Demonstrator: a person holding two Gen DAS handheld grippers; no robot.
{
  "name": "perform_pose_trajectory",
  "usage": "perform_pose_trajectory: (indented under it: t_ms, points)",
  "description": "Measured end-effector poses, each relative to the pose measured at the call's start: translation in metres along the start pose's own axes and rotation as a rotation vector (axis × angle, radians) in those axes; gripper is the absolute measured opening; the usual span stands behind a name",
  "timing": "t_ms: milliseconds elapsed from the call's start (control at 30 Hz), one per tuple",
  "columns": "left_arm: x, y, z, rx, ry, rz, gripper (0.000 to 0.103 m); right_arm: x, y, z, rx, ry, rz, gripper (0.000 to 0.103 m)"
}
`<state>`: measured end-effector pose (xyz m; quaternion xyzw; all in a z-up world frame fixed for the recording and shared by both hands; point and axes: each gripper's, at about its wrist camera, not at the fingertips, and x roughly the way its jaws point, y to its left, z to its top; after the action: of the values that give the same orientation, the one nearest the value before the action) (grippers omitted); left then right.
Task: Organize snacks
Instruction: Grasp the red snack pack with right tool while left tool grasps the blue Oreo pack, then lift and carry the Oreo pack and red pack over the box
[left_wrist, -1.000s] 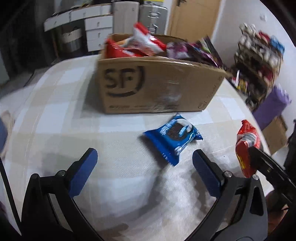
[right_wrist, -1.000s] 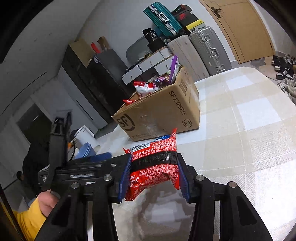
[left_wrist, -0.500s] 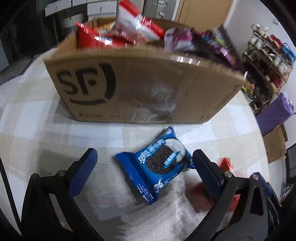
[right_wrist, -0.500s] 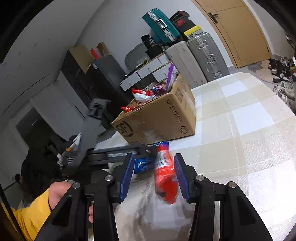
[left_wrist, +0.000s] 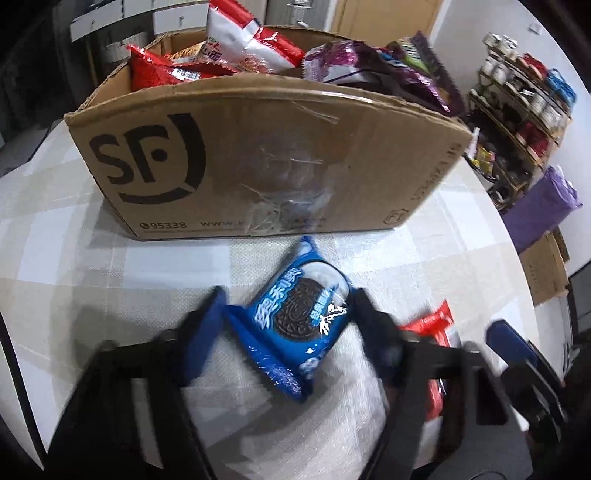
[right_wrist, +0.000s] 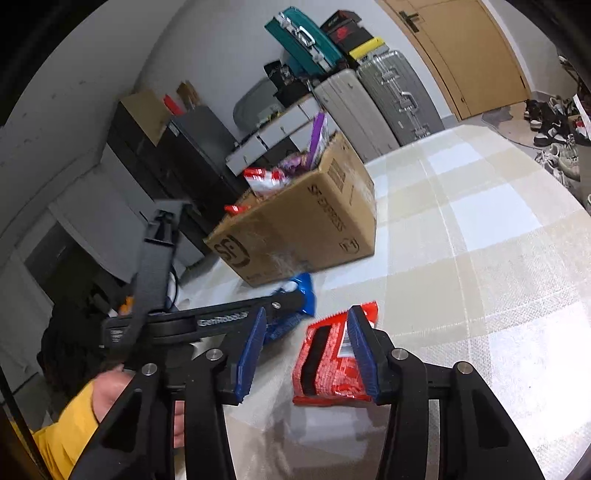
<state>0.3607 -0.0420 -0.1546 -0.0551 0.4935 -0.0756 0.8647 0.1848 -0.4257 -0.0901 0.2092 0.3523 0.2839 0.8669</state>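
A blue Oreo packet (left_wrist: 299, 321) lies on the checked tablecloth in front of the SF cardboard box (left_wrist: 266, 162), which is full of snack bags. My left gripper (left_wrist: 288, 317) has its jaws closed in on both sides of the Oreo packet; the fingers are blurred. A red snack packet (right_wrist: 328, 358) lies flat on the cloth. My right gripper (right_wrist: 306, 347) is open above it, no longer holding it. The red packet also shows in the left wrist view (left_wrist: 432, 332), right of the Oreo packet. The left gripper and Oreo packet (right_wrist: 295, 295) show in the right wrist view.
A shelf of jars and a purple bag (left_wrist: 543, 206) stand right of the table. Suitcases (right_wrist: 388, 96) and drawers stand behind the box. Shoes (right_wrist: 554, 129) lie on the floor by the door. The table edge curves close at the right.
My right gripper opened and dropped the red packet onto the cloth. My left gripper moved forward to the Oreo packet and its jaws closed in on it.
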Motion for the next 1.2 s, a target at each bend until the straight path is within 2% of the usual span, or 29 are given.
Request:
perform_pose_trajectory:
  t_ms: [133,267,533,633,700,767,900,1200]
  points:
    - [-0.007,-0.002,-0.003,0.054,0.002,-0.016,0.046,0.010,0.015,-0.001,-0.100,0.066,-0.139,0.050]
    - [-0.014,0.006,-0.004,0.054,0.010,-0.039,0.045,0.025,0.030,-0.004,-0.205,0.148,-0.248,0.050]
    - [-0.028,0.045,-0.012,0.004,0.017,-0.089,0.044,0.057,0.036,-0.007,-0.284,0.288,-0.351,0.051]
    - [-0.037,0.056,-0.013,-0.002,0.018,-0.097,0.044,0.061,0.041,-0.009,-0.321,0.301,-0.384,0.050]
    - [-0.039,0.062,-0.017,-0.012,0.018,-0.108,0.044,0.060,0.041,-0.008,-0.316,0.302,-0.384,0.045]
    - [-0.034,0.064,-0.011,-0.018,0.015,-0.134,0.044,0.059,0.042,-0.009,-0.309,0.306,-0.381,0.044]
    - [-0.042,0.066,-0.027,-0.018,0.003,-0.170,0.043,0.047,0.045,-0.009,-0.283,0.275,-0.356,0.044]
    - [-0.080,0.070,-0.043,-0.024,-0.051,-0.197,0.043,0.002,0.074,-0.014,-0.176,0.180,-0.221,0.044]
